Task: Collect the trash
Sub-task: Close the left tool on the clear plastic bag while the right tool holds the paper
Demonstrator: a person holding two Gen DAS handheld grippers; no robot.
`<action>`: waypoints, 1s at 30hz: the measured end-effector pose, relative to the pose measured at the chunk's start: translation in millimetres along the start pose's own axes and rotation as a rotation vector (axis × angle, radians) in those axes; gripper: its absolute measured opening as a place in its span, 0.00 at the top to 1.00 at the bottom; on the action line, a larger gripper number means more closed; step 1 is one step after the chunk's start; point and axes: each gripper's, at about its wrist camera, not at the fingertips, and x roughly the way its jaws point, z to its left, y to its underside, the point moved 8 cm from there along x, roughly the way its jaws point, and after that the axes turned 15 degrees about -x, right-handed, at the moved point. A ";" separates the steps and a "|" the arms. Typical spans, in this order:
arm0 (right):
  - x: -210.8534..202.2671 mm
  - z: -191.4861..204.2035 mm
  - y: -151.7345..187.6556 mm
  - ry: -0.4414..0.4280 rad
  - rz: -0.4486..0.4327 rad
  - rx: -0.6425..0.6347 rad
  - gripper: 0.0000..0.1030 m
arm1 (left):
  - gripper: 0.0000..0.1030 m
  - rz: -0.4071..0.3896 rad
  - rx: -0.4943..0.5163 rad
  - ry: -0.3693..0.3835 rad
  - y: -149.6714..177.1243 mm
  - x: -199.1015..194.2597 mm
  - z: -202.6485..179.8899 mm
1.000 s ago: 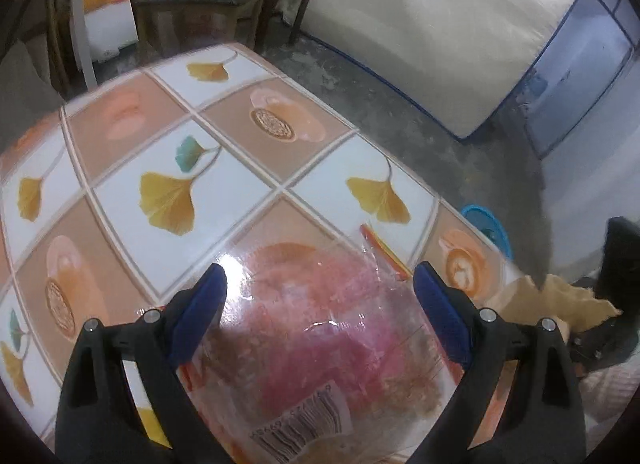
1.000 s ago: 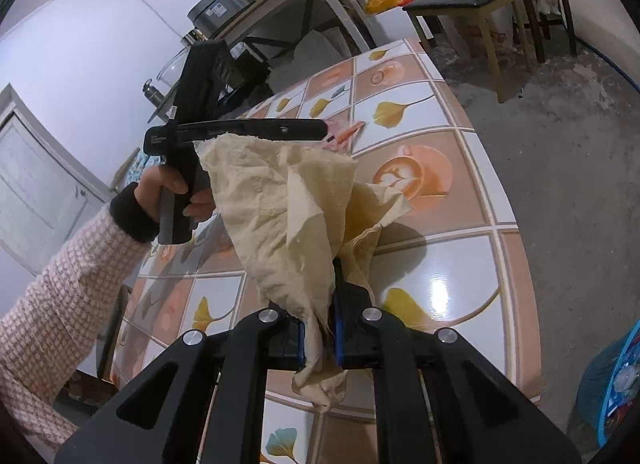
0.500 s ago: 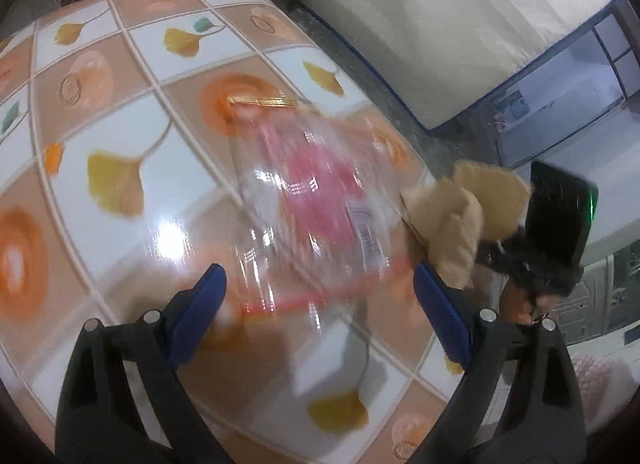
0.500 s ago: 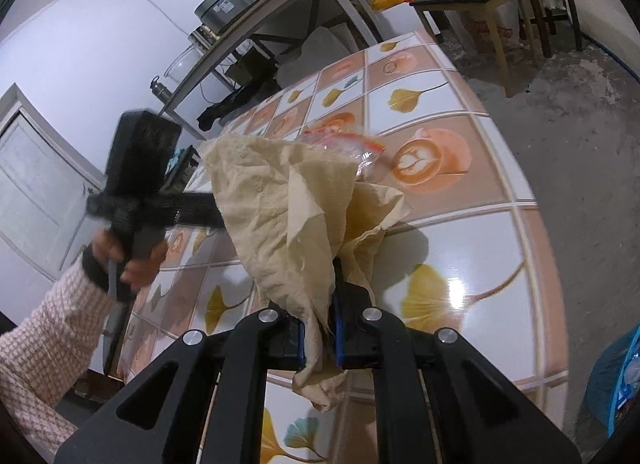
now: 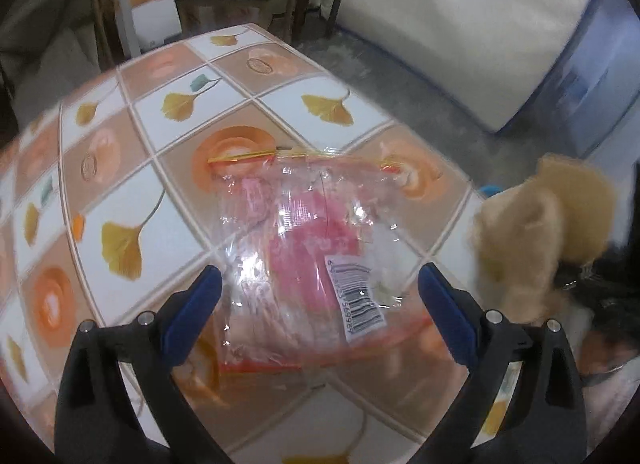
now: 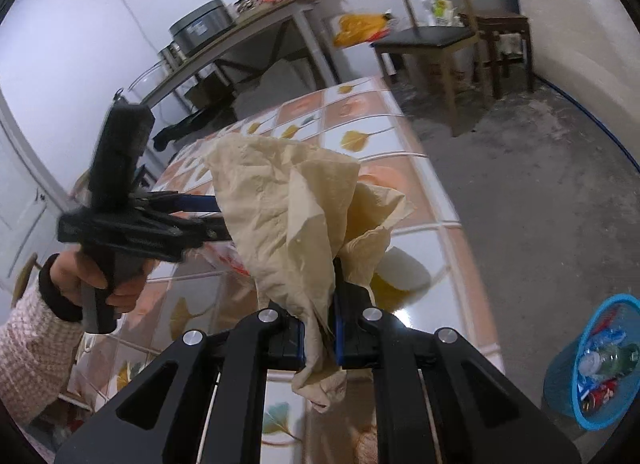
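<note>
On table: one wrapper; left hand-held gripper wide, empty; right pinching one tissue.

It was a plain room in a home, used for eating. A table with a ginkgo-leaf tile print filled the middle; at one o'clock stood a wooden chair, at eleven a metal shelf bearing pots and bags. A blue waste basket sat at four o'clock on bare concrete.
</note>
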 end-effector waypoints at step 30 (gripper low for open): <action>-8.0 -32.9 27.0 -0.044 -0.044 0.101 0.90 | 0.48 -0.017 0.145 -0.107 15.3 7.8 -36.2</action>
